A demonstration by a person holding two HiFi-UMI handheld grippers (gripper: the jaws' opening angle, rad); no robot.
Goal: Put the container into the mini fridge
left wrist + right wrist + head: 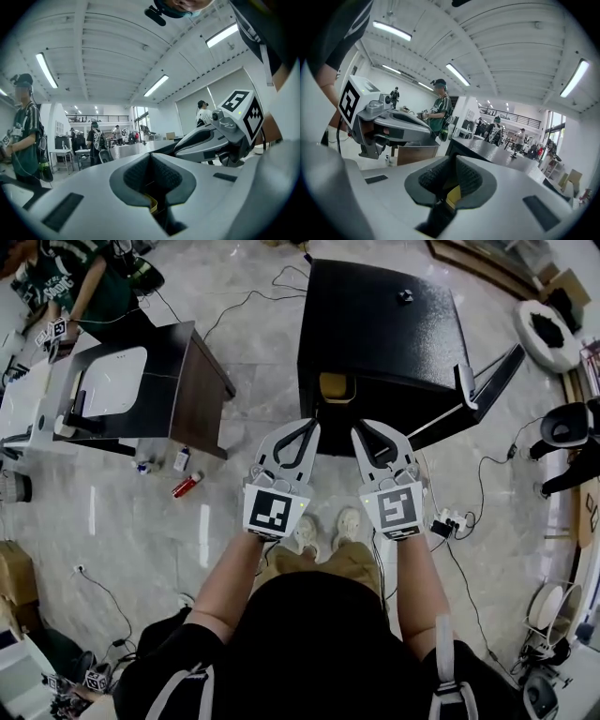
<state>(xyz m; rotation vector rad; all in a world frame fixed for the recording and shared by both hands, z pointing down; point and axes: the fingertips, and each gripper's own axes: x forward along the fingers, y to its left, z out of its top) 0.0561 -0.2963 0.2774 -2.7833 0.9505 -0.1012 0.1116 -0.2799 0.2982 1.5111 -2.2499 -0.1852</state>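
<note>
The black mini fridge [380, 324] stands straight ahead on the floor, its door [473, 395] swung open to the right. A yellow container [336, 387] shows in the fridge's front opening, just under the top edge. My left gripper [309, 429] and right gripper [361, 434] hover side by side right in front of that opening, both shut with nothing held. In the left gripper view the jaws [151, 161] meet, and a sliver of yellow [152, 204] shows through the gap. The right gripper view has the same: jaws [452, 164] together, yellow [453, 197] beyond.
A dark wooden table [192, 381] stands left of the fridge, with a red bottle [187, 485] on the floor by it. A power strip [448, 521] and cables lie at the right. A person in a green shirt [75, 277] stands at the far left.
</note>
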